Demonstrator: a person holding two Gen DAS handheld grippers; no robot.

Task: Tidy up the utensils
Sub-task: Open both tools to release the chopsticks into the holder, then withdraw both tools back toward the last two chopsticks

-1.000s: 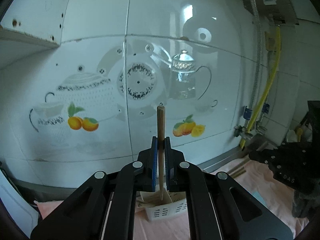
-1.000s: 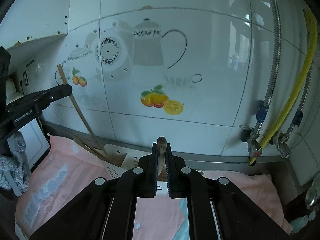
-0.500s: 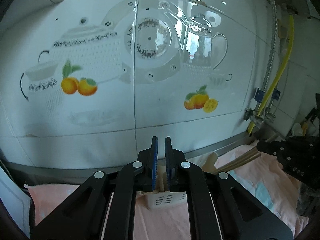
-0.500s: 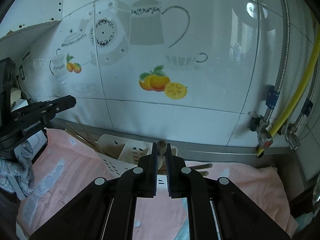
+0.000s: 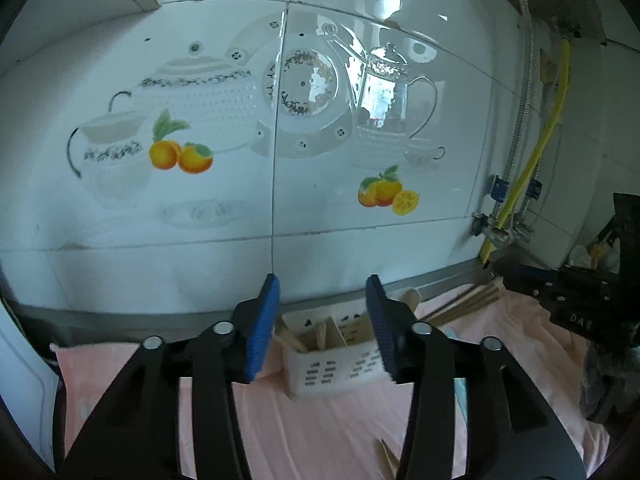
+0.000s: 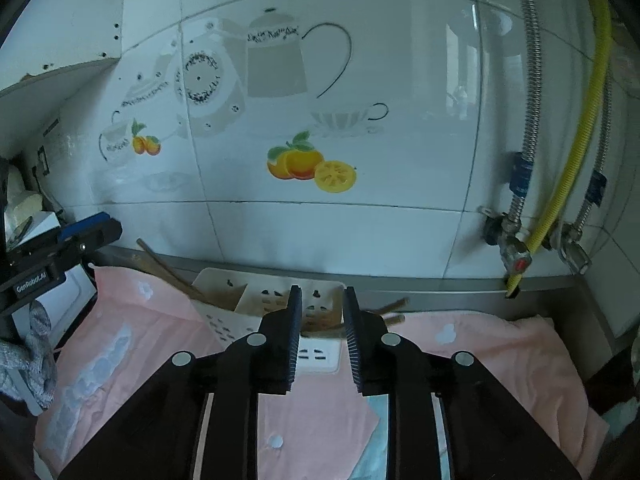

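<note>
From the left wrist, the left gripper (image 5: 323, 320) is opening wide with nothing between its blue pads, hanging over the white caddy (image 5: 332, 364) where wooden chopsticks (image 5: 298, 340) are leaning. From the right wrist, the right gripper (image 6: 320, 326) is opening narrowly, empty, above the caddy (image 6: 240, 312); chopsticks (image 6: 386, 312) overhanging its far right rim could tip out if nudged.

White slotted caddy (image 6: 256, 304) on pink cloth holds wooden chopsticks (image 6: 168, 270), some apparently leaning out.
</note>
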